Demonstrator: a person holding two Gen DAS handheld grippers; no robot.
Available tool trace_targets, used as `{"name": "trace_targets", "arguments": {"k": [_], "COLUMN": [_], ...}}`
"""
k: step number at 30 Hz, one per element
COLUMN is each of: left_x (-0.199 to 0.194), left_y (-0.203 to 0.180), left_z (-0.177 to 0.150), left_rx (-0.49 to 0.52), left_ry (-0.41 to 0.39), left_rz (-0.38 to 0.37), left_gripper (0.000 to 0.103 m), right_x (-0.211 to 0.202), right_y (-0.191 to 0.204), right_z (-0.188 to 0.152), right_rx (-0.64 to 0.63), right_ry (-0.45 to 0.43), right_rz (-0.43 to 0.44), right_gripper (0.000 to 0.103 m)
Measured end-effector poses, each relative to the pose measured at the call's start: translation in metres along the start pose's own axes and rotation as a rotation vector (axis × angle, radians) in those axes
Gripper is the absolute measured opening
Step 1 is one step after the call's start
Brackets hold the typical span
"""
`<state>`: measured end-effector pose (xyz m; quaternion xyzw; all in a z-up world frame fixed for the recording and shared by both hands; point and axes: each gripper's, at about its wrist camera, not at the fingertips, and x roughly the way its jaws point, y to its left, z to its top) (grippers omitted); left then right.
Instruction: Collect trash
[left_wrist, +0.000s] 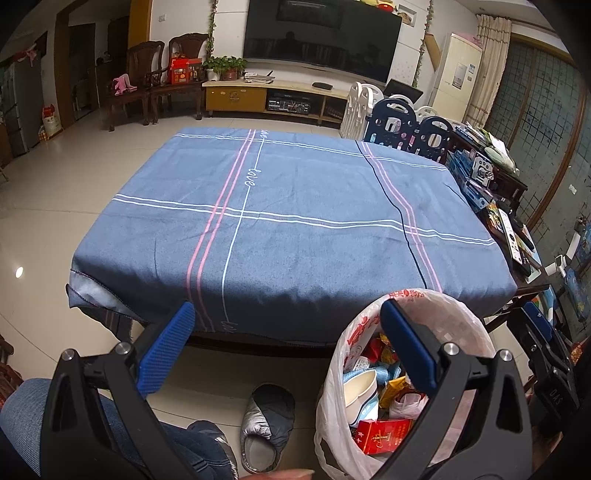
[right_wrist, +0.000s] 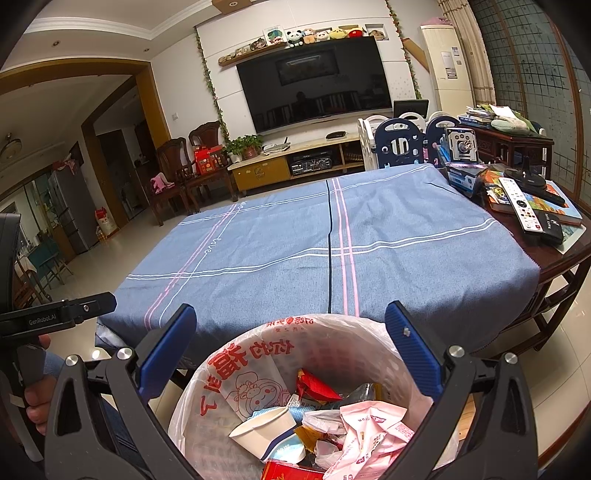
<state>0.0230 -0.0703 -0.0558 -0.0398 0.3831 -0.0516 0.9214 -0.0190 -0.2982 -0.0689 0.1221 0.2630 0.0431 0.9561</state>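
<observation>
Right gripper (right_wrist: 290, 347): jaws spread wide, empty, poised over bag mouth | left gripper (left_wrist: 284, 339): wide apart, empty, beside bag | trash bag (right_wrist: 332, 343): thin white plastic, on floor against table edge, holding paper cup (right_wrist: 264, 430) and wrappers (right_wrist: 365, 428); likely light, floppy, tear-prone, best pinched at rim | tablecloth (right_wrist: 406, 236): blue, bare of litter.

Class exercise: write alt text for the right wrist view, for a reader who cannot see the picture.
The open right claw hangs empty over a white plastic bag with red print, full of trash: a paper cup, wrappers and a red box. Beyond lies a table under a blue striped cloth, with a remote and books at its right edge.
</observation>
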Motion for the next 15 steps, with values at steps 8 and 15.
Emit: {"name": "trace_targets", "arguments": {"k": [8,15], "left_x": [0.002,0.008], "left_y": [-0.001,0.009], "left_z": [-0.002,-0.001], "left_rx": [0.004,-0.056], "left_ry": [0.013,0.051], "left_rz": [-0.012,-0.040], "left_gripper": [0.100,0.100], "right_x": [0.001,0.003], "right_y": [0.002,0.000], "right_z": [-0.002,-0.002], "right_rx": [-0.001,0.000], "right_ry": [0.006,0.010], "right_rz": [0.000,0.000], "right_gripper": [0.100,0.100]}}
